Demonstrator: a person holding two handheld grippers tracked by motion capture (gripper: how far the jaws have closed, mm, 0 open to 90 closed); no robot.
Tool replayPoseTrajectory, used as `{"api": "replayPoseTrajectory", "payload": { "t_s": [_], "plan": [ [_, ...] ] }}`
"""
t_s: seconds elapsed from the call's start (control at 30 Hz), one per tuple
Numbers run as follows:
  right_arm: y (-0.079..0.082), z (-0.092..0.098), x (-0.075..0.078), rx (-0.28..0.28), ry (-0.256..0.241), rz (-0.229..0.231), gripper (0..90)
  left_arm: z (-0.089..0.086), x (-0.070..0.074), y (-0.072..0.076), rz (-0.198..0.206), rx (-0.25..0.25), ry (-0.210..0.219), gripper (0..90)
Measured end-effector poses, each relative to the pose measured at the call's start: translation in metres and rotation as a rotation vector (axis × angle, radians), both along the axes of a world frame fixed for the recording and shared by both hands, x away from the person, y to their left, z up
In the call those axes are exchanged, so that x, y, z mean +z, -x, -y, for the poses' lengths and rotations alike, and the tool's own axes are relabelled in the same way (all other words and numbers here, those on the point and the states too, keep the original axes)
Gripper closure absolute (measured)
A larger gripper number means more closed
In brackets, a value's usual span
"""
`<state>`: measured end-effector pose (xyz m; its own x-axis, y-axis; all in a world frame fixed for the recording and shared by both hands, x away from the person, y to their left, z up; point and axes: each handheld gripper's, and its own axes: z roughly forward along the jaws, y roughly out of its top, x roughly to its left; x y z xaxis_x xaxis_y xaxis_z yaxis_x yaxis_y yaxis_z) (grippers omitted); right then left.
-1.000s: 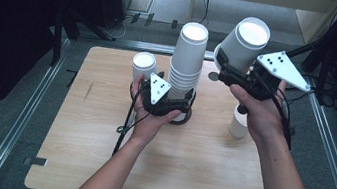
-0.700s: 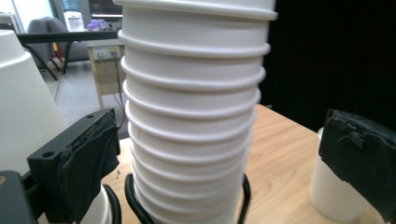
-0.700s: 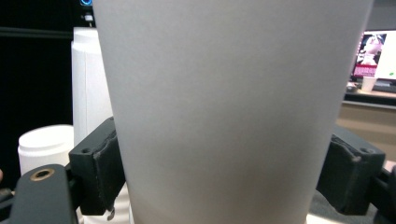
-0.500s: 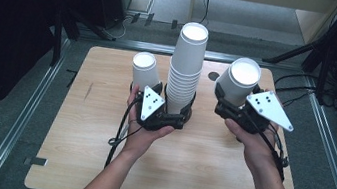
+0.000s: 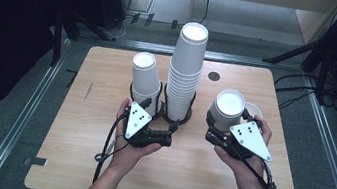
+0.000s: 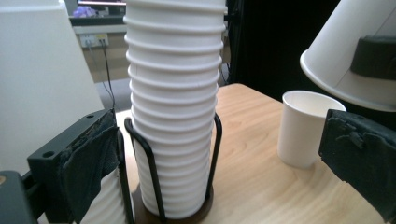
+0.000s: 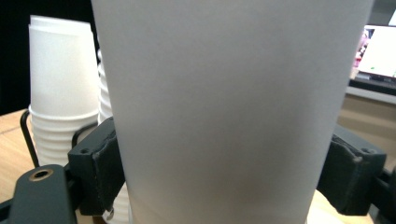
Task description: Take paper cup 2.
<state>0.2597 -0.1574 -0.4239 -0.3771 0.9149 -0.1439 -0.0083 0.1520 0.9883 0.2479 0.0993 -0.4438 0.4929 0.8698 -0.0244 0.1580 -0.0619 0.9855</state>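
A tall stack of white paper cups (image 5: pixel 186 72) stands in a black wire holder (image 6: pixel 152 168) at the table's middle. A shorter stack (image 5: pixel 143 81) stands in its own holder to the left. My left gripper (image 5: pixel 167 132) is open just in front of the tall stack (image 6: pixel 175 102), whose base lies between the wide-apart jaws. My right gripper (image 5: pixel 219 128) is shut on a single white cup (image 5: pixel 228 108), held tilted above the table at the right. That cup (image 7: pixel 229 107) sits between both pads (image 7: pixel 100 163). One upright cup (image 5: pixel 256 110) stands behind it.
The wooden table (image 5: pixel 95 164) has bare room along its front and left side. A small dark hole (image 5: pixel 214 76) marks the back. Metal rails (image 5: pixel 21 118) and dark cables (image 5: pixel 303 89) lie on the floor around the table.
My right gripper has brought its cup down from high at the back right to low beside the upright cup. My left gripper has drawn back a little towards the front edge.
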Motion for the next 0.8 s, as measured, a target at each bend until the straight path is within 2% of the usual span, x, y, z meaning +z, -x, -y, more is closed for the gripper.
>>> {"api": "replayPoseTrajectory", "payload": {
  "t_s": [0.2,0.27,0.37,0.53,0.6,0.7,0.8],
  "plan": [
    [0.005,0.001,-0.022,-0.026,0.029,-0.015,14.7,-0.006,-0.007,0.011,-0.024,-0.004,-0.002,0.0],
    [0.006,0.001,-0.029,-0.037,0.046,-0.016,14.6,-0.007,-0.010,0.015,-0.049,-0.015,0.020,0.0],
    [0.007,0.000,-0.037,-0.038,0.050,-0.034,14.6,-0.006,-0.014,0.021,-0.066,-0.026,0.004,0.0],
    [0.010,0.000,-0.049,-0.052,0.108,-0.034,14.6,-0.006,-0.024,0.025,-0.091,-0.045,-0.017,0.0],
    [0.011,-0.001,-0.056,-0.070,0.155,-0.020,14.6,-0.008,-0.028,0.026,-0.093,-0.055,-0.024,0.0],
    [0.012,-0.001,-0.065,-0.085,0.196,-0.014,14.6,-0.009,-0.032,0.025,-0.102,-0.063,-0.029,0.0],
    [0.011,-0.002,-0.071,-0.091,0.213,-0.013,14.6,-0.009,-0.033,0.025,-0.106,-0.074,-0.011,0.0]
  ]
}}
